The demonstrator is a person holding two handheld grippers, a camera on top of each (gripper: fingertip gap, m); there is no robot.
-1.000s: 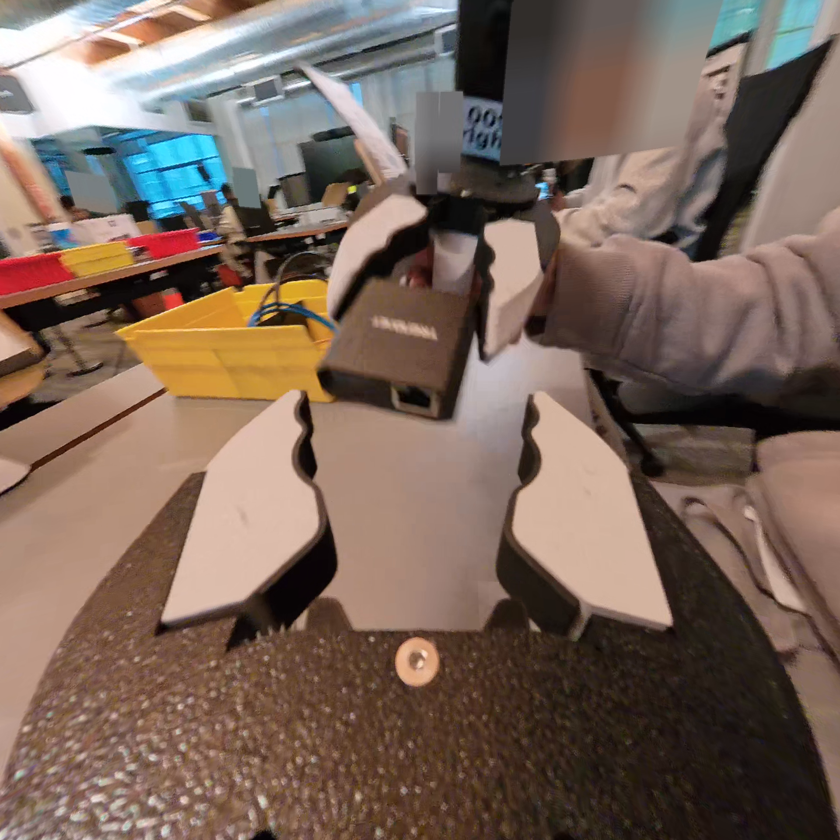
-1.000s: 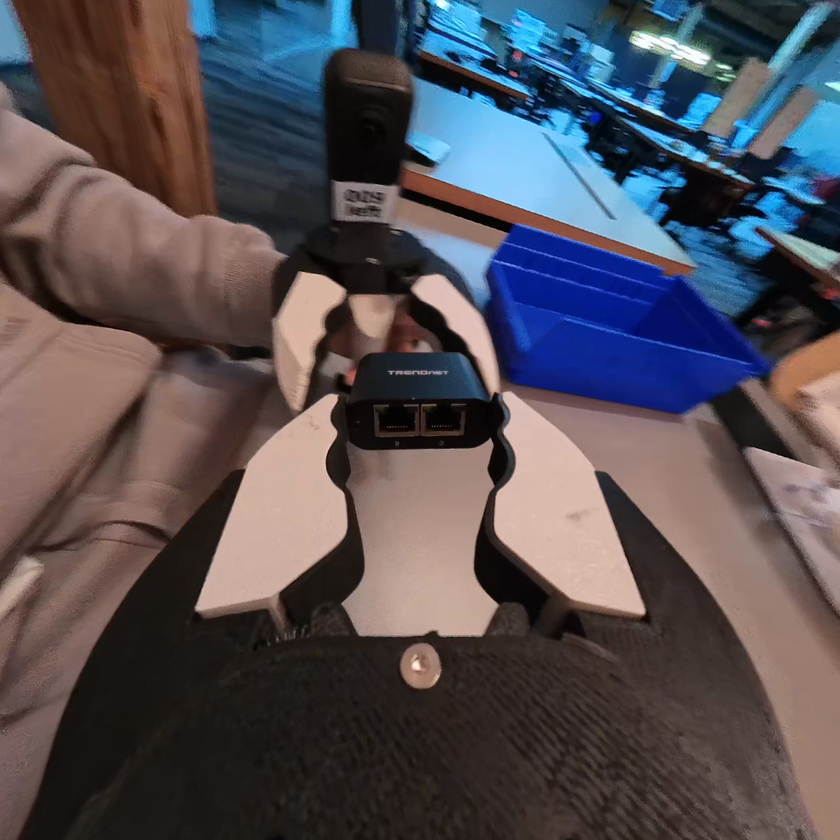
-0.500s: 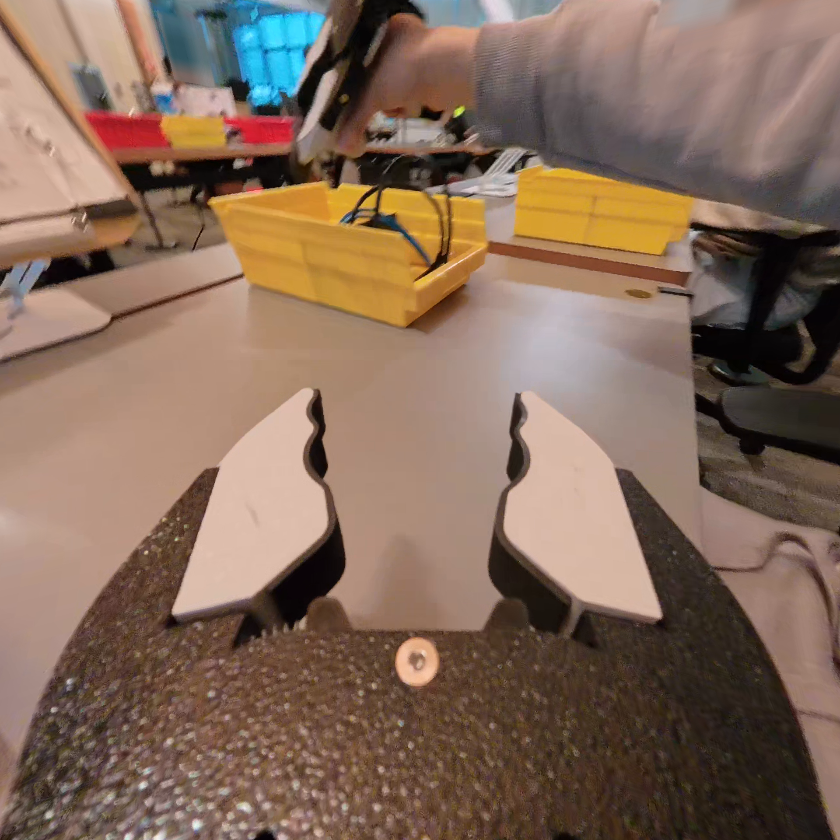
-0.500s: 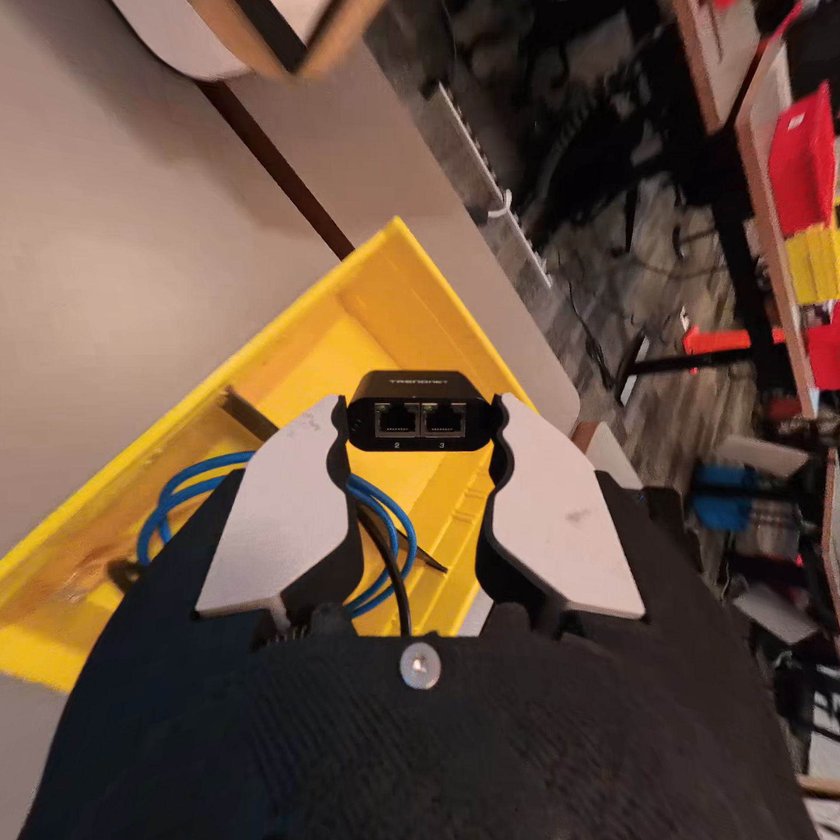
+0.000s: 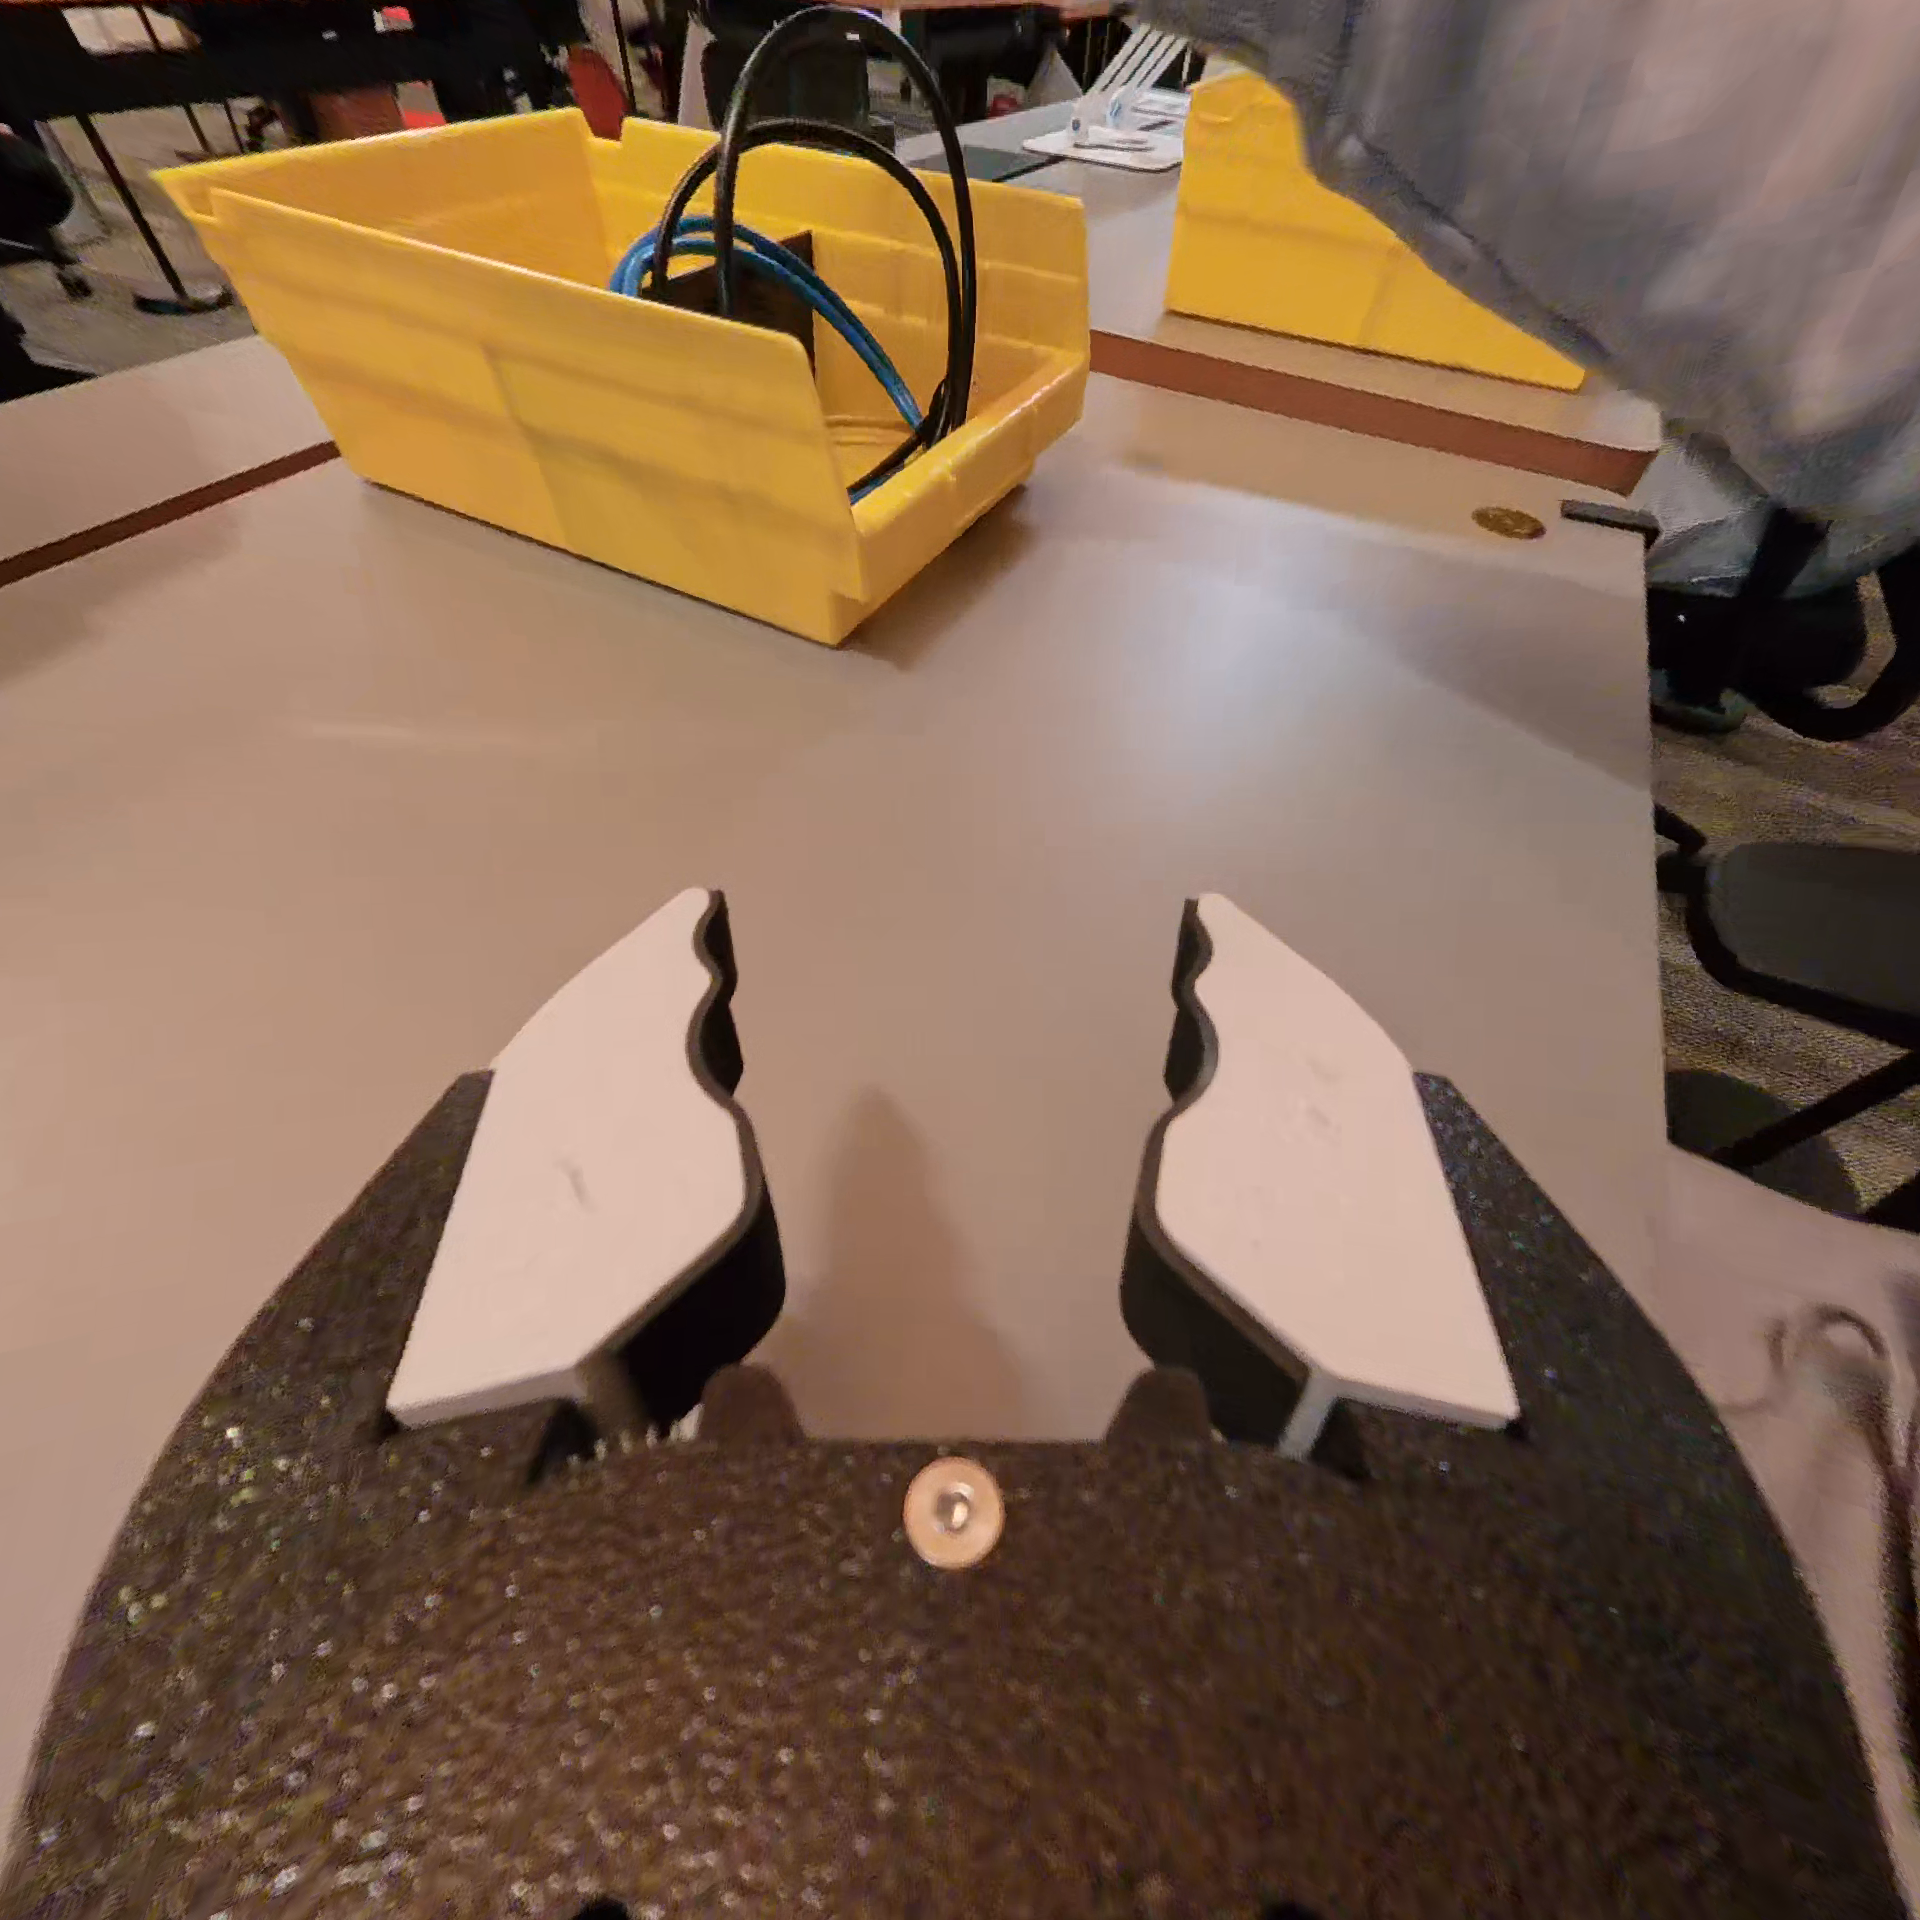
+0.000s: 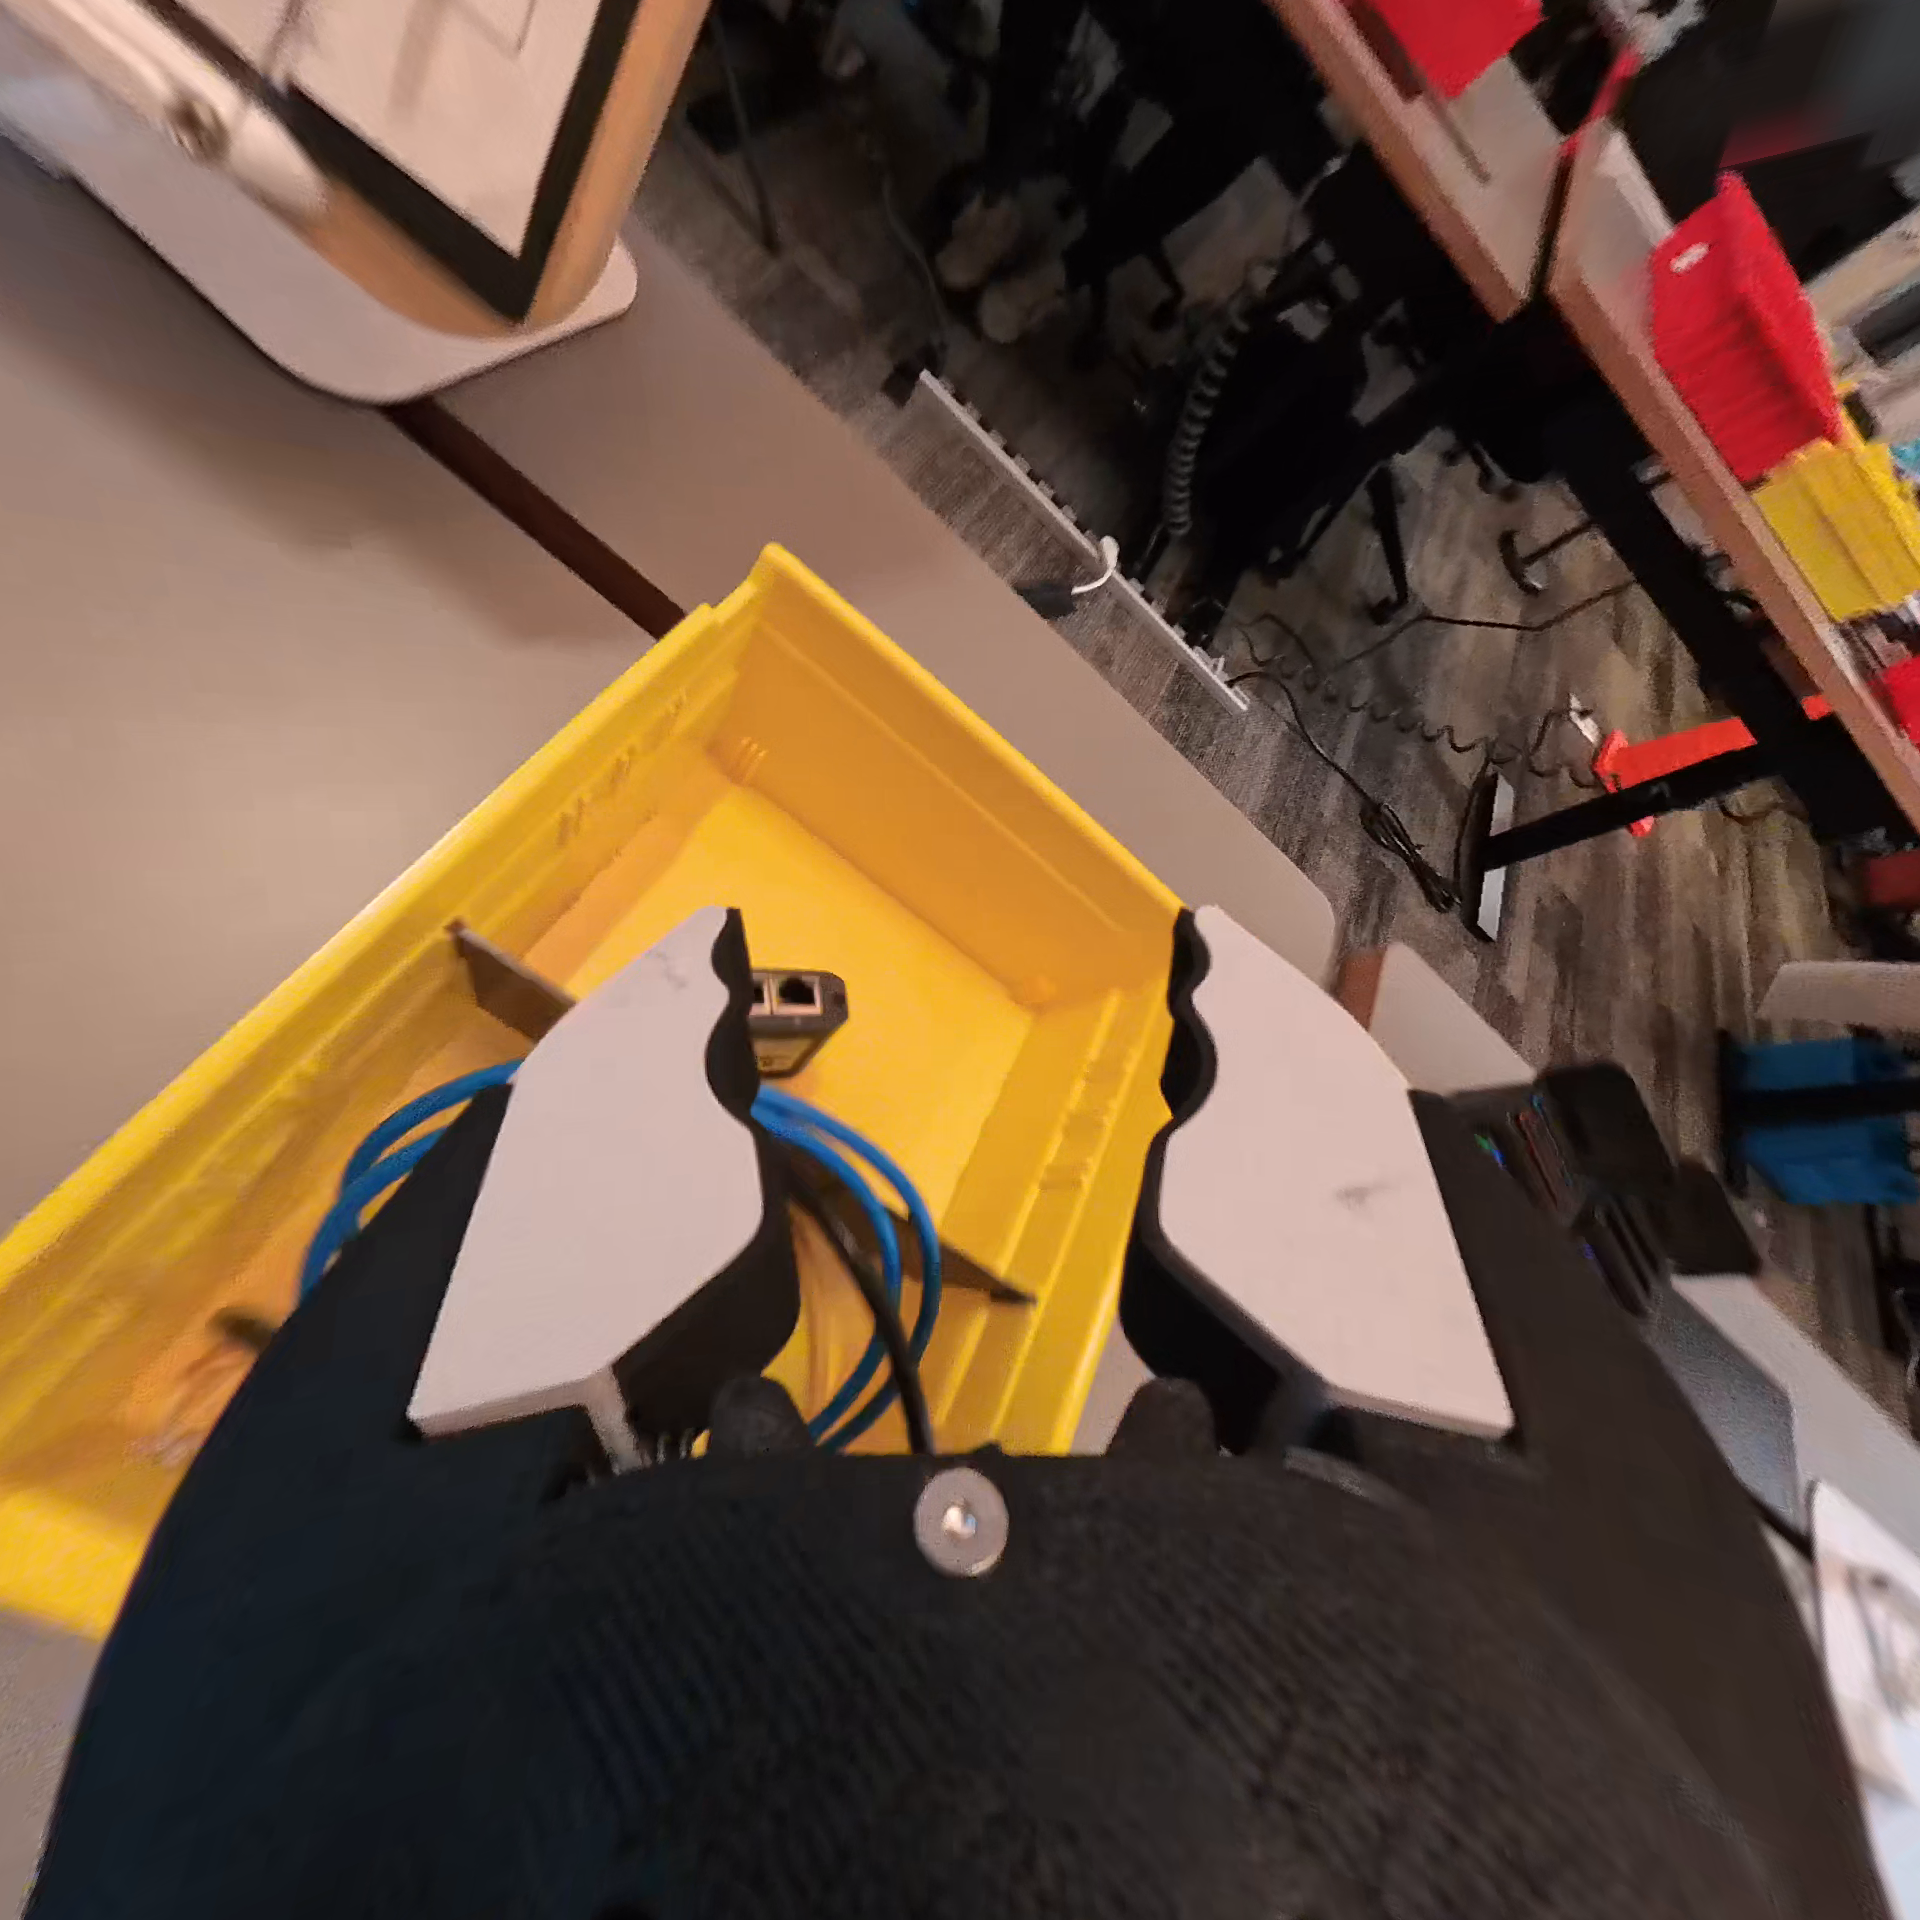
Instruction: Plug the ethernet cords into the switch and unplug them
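My right gripper (image 6: 956,935) is released, jaws wide, hanging over the yellow bin (image 6: 894,769). The black switch (image 6: 795,1013) lies on the bin floor at about 11 o'clock from the tips, ports facing me; blue and black ethernet cords (image 6: 894,1247) coil nearer me. My left gripper (image 5: 954,914) is released over bare surface (image 5: 935,727), the bin at 11 o'clock.
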